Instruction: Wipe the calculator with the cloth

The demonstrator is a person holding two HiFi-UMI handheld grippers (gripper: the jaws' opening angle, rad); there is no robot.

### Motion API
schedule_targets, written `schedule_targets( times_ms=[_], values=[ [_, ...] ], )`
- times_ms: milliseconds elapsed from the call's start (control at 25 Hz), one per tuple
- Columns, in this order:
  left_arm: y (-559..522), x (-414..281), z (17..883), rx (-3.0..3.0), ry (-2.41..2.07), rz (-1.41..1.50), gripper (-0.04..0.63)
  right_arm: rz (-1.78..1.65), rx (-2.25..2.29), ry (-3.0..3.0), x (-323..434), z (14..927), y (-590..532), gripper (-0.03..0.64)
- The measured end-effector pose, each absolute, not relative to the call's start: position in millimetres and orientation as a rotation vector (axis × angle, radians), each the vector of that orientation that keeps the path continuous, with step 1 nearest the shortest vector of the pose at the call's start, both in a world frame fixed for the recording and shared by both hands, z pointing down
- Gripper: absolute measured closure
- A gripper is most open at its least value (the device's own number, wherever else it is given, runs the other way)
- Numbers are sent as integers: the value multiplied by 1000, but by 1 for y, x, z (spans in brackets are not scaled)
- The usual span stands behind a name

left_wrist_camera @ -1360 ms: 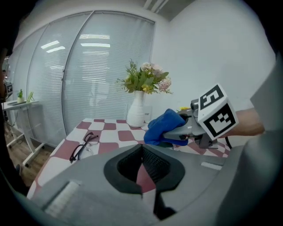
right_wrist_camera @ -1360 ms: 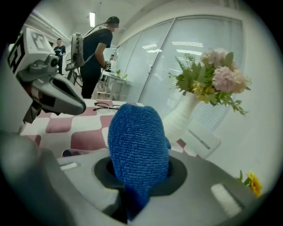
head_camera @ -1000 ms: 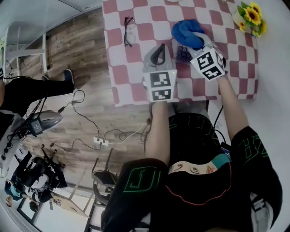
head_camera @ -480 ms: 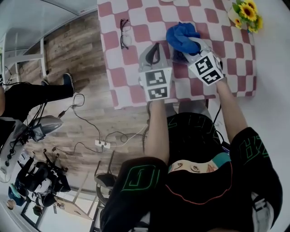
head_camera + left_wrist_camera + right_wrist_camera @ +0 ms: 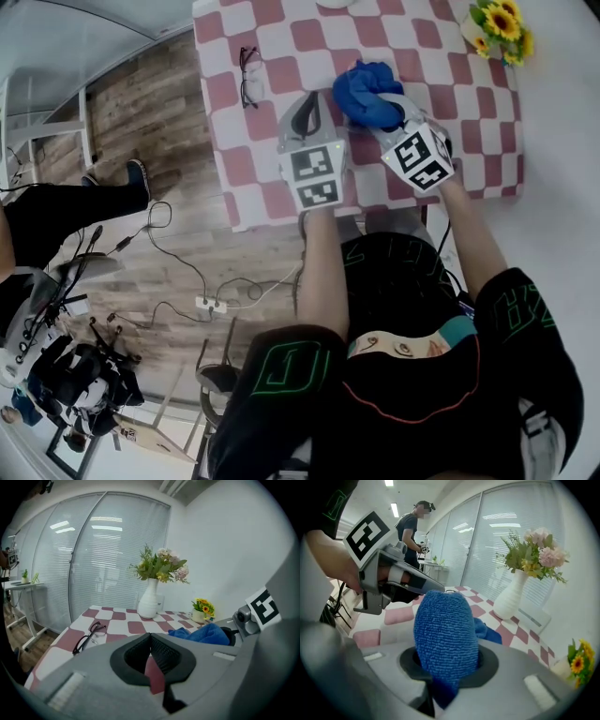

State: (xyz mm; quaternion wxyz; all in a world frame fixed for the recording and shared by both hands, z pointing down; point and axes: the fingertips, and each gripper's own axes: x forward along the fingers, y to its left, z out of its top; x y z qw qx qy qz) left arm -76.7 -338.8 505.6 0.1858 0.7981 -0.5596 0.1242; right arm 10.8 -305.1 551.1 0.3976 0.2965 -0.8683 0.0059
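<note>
Hovering over the near half of the checkered bench (image 5: 281, 56), the two tools sit side by side, close but apart.

- **Left tool** (image 5: 150, 639): jaws together with nothing in them; only a bench square shows past them. It sits just left of the cloth and doesn't touch it.
- **Right tool** (image 5: 392, 96): clamped on the blue cloth (image 5: 445, 630). A fat wad bulges out past the jaws, and the loose rest trails onto the bench on the far side.
- **Cloth handling:** soft terry, light and limp, not slippery. The bunched grip looks secure, and the wad past the jaws is the wiping face.
- **Calculator:** not made out in any view. It is probably under the cloth bundle and the right tool, just right of the left tool.
- **Calculator handling (judgement):** likely light, stiff plastic that will skate on the smooth bench when wiped. The left tool should pin it or take it by a side edge, off the keys and screen. Pressure should stay light because the keys give.
- **Glasses** (image 5: 247, 75): lying open on the far left of the bench, well clear of both tools.
- **White vase** (image 5: 149, 603): holds flowers at the far edge.
- **Sunflower pot** (image 5: 497, 23): small, in the far right corner, well away from the work.
</note>
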Motion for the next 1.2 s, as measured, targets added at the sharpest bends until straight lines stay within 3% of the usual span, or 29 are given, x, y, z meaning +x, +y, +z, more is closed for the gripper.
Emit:
schedule_targets(
  times_ms=[1000,1200],
  values=[
    [-356,-87,461,2307,-1656,267,586,299,311,-2331,-26,543,-238,515],
    [-361,-92,440,2341,-1693,248,586,348,447,-2435,-28,516,-265,515]
  ],
)
